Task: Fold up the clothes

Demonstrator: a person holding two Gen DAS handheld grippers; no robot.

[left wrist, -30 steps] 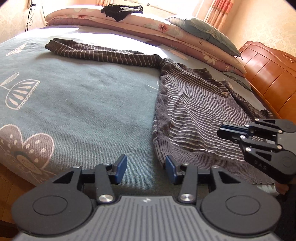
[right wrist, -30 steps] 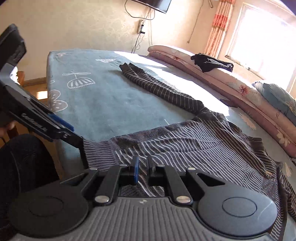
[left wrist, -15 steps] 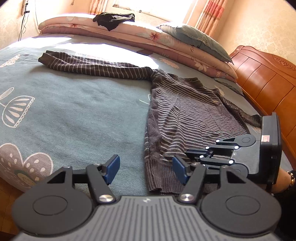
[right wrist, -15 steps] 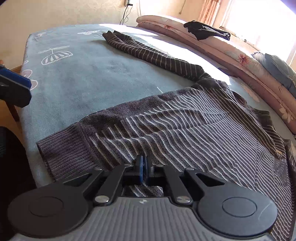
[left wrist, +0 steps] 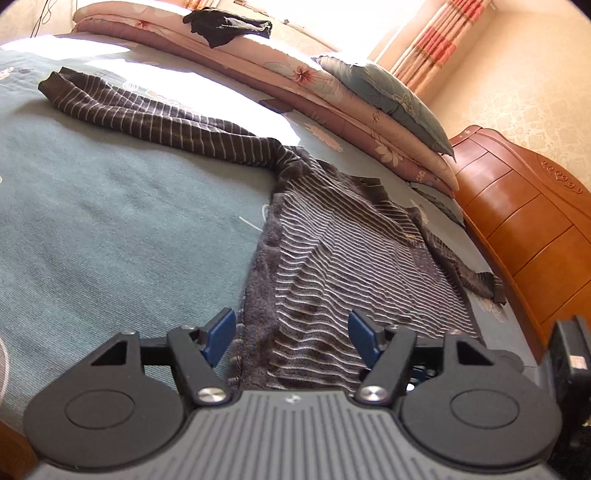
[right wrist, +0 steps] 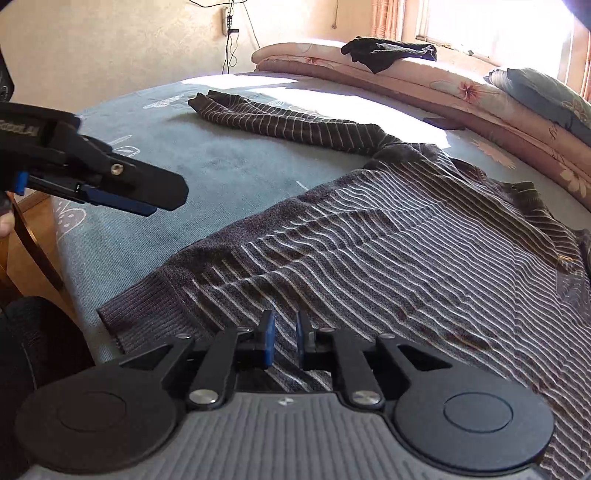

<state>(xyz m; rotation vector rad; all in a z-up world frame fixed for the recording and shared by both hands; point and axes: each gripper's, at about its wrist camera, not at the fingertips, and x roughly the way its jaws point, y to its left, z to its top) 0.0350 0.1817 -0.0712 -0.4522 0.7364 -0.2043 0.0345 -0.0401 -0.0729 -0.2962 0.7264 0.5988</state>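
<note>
Sweater [right wrist: 388, 251] lies on teal bed [left wrist: 110, 221]; left gripper [left wrist: 293, 338] gapes empty, right gripper [right wrist: 282, 339] is opening, empty.

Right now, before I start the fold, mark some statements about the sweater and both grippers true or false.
1. The striped sweater lies spread on the bed. True.
2. One sleeve is folded across the body. False: it stretches out to the side.
3. The left gripper grips the hem. False: jaws wide, pinching nothing.
4. A dark garment lies on the folded quilt. True.
5. The right gripper is over the sweater. True; its jaws are opening.
</note>
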